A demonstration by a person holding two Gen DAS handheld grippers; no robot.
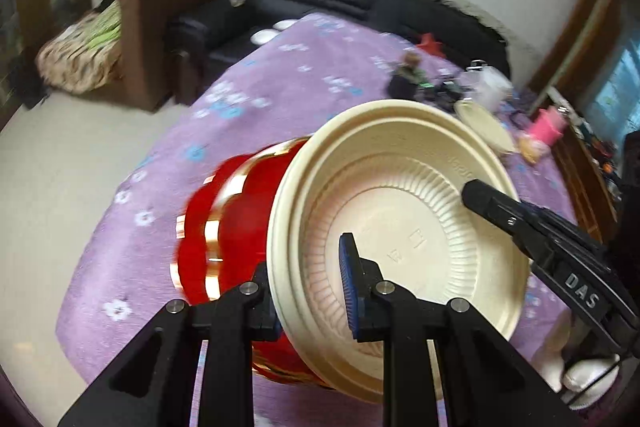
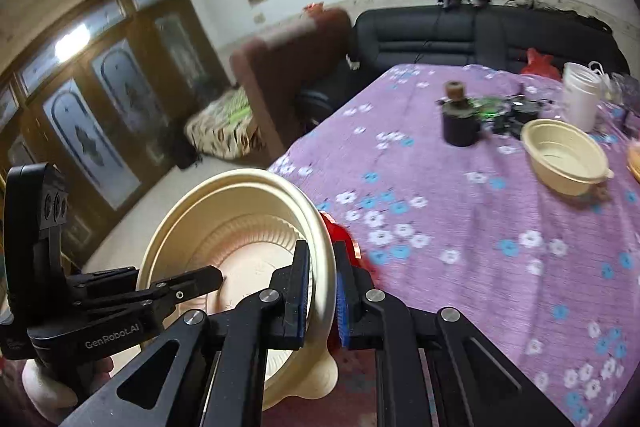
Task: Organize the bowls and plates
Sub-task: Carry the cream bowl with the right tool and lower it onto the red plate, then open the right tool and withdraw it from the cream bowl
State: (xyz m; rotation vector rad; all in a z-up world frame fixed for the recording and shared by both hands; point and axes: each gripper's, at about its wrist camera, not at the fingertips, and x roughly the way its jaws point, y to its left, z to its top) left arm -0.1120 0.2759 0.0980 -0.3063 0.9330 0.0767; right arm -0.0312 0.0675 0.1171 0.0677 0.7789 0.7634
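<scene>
A living room with a black leather sofa, a brown armchair and wooden glass-panelled doors surrounds a bench under a purple cloth with white and blue flowers. Much of the scene is smeared by blur: a red object with gold bands behind the held bowl is too streaked to name, and in the right wrist view only a sliver of it shows past the rim. The clutter at the far end of the bench, a dark jar, a tangle of dark items and a white plastic tub, is small and hard to make out. A cream ribbed plastic bowl is tilted on edge above the near part of the bench, held by both tools at once. The left gripper has its jaws clamped on the bowl's rim, one blue pad inside, the other hidden behind the wall. The right gripper likewise has its jaws pressed together on the opposite rim. A second cream plastic bowl sits upright on the cloth farther back, well apart from the held one.
</scene>
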